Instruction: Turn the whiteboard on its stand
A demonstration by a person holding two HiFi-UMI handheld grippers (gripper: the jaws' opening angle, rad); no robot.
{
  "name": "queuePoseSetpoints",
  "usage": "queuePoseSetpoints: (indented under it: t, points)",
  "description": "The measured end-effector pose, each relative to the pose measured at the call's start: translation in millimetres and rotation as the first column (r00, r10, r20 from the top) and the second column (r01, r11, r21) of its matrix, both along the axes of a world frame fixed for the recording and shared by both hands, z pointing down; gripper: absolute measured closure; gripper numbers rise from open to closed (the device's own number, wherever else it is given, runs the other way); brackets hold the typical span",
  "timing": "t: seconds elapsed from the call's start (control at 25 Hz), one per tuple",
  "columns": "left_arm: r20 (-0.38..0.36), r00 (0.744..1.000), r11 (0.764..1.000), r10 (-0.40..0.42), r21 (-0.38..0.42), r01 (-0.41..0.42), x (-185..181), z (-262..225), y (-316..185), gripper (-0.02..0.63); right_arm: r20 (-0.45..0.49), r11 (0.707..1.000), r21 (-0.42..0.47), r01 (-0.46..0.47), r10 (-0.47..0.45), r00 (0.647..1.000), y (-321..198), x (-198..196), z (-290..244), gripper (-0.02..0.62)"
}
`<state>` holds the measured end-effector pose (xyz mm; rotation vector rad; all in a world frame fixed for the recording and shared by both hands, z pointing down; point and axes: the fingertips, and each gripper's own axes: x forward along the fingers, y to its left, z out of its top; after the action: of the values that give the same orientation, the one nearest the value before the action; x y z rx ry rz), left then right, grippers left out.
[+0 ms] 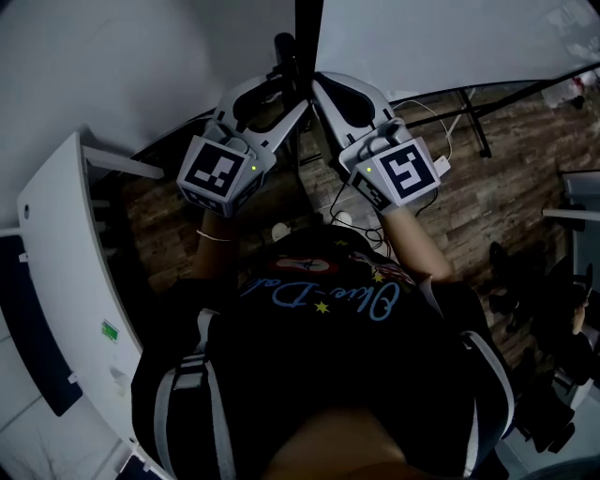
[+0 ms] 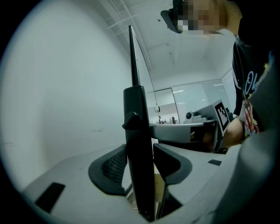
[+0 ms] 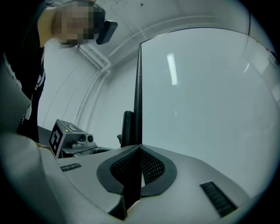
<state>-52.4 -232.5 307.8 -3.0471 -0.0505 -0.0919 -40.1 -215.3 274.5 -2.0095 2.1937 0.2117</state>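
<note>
The whiteboard (image 1: 450,42) stands on edge ahead of me, its thin black edge (image 1: 307,28) running up the middle of the head view. A black stand post (image 2: 139,144) with a small knob rises beside that edge. My left gripper (image 1: 281,89) has this post between its jaws (image 2: 140,168), with a thin gap on the right pad's side, so it is open. My right gripper (image 1: 319,89) is shut on the board's edge; the pads (image 3: 151,166) meet on the dark strip. The board's white face (image 3: 205,96) fills the right gripper view.
The stand's black legs (image 1: 473,117) and white cables (image 1: 441,122) lie on the wooden floor to the right. A white curved table (image 1: 66,281) is close on my left. Dark objects (image 1: 525,281) sit on the floor at the right.
</note>
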Motion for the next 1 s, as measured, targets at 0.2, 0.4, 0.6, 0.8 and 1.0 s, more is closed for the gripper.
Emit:
queuePoseSetpoints:
  t: [0.2,0.4,0.6,0.8,1.0]
  points:
    - [0.008,1.0,1.0,-0.023,0.014,0.023,-3.3,0.7,-0.8,0.405,-0.001,1.0,-0.002,0.004,-0.004,1.0,0.3,-0.3,0.3,0.563]
    - [0.007,0.999,0.999,-0.047,-0.007,0.047,-8.4,3.1,-1.4,0.414,0.006,1.0,0.024,0.005,-0.006,1.0,2.9,0.0,-2.1,0.563]
    - [0.023,0.998,0.998,-0.056,0.004,0.056,-12.8,2.6,-0.3,0.422,0.023,0.998,0.058,0.015,-0.016,1.0,5.6,-1.6,-7.6,0.563]
    - [0.033,0.997,0.998,-0.063,0.022,0.062,-16.9,5.1,2.8,0.457,0.033,0.998,0.054,0.038,-0.04,0.999,5.2,-5.0,-3.8,0.563]
    - [0.047,0.996,0.997,-0.076,0.032,0.075,-19.5,5.0,5.0,0.477,0.033,0.997,0.059,0.05,-0.052,0.998,5.6,-7.1,-6.1,0.563]
